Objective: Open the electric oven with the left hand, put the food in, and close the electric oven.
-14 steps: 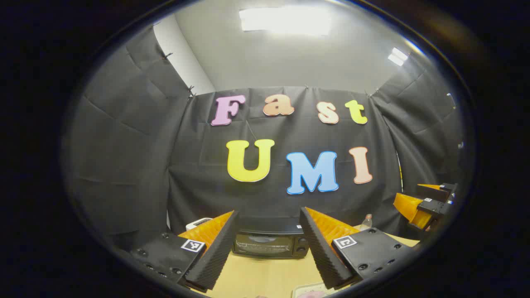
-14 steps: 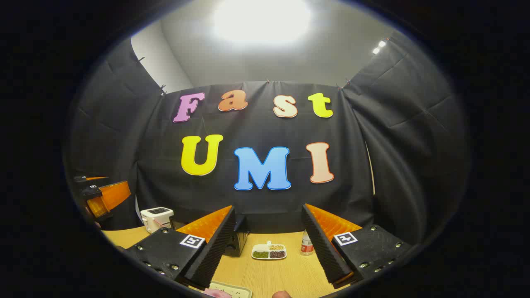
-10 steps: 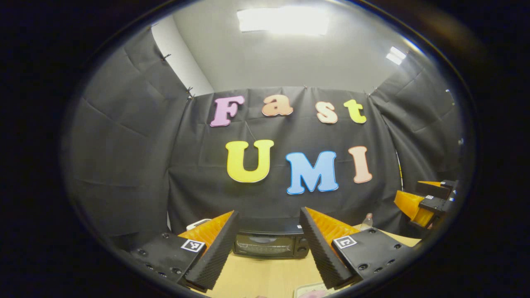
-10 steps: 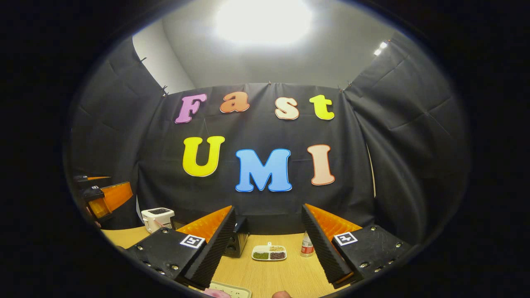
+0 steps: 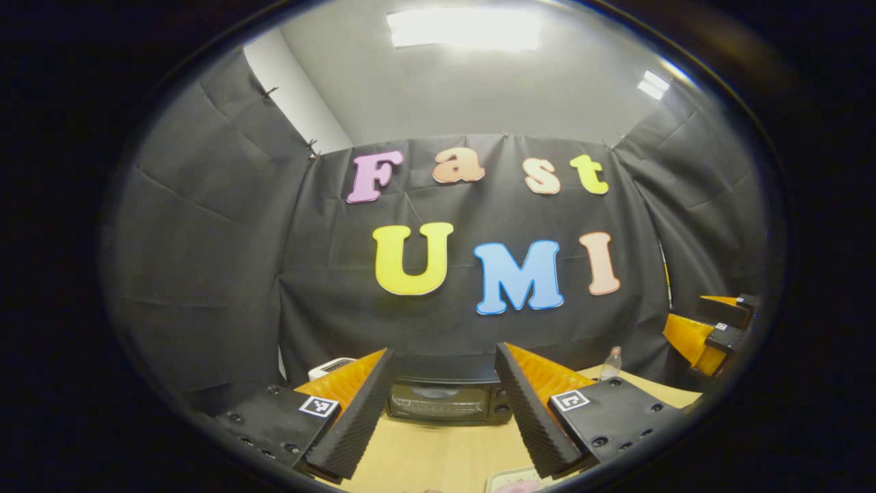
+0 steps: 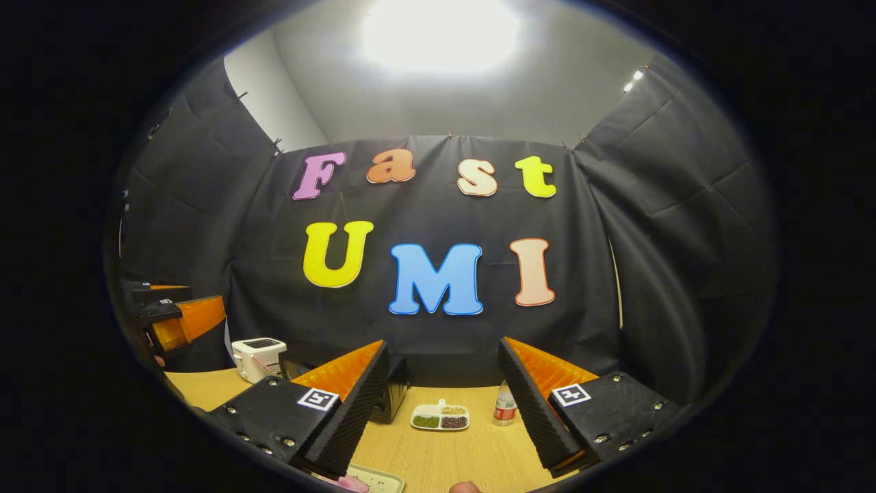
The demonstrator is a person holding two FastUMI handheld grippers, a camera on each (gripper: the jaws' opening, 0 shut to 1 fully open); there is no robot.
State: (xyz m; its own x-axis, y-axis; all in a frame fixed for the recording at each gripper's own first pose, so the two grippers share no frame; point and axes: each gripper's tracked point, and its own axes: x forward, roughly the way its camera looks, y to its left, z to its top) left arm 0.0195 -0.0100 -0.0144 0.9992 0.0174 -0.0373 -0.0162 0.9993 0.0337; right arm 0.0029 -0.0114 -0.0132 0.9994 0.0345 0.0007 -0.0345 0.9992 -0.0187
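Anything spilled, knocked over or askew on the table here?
Nothing stands out. The oven sits shut and square, the toaster, divided dish and bottle stand upright on the table; no spills.

Pale wood-grain surface [image 6: 445, 455], smooth and matt. Electric oven [image 5: 443, 400]: dark housing, glossy glass door with reflections. White toaster [image 6: 256, 356] in smooth plastic. Clear plastic bottle [image 6: 504, 407]. Small white divided dish [image 6: 440, 418], smooth. Ribbed, matt pads [image 5: 349, 428] on the left gripper [image 5: 443, 418]. Wrinkled matt cloth wall [image 6: 650, 260].
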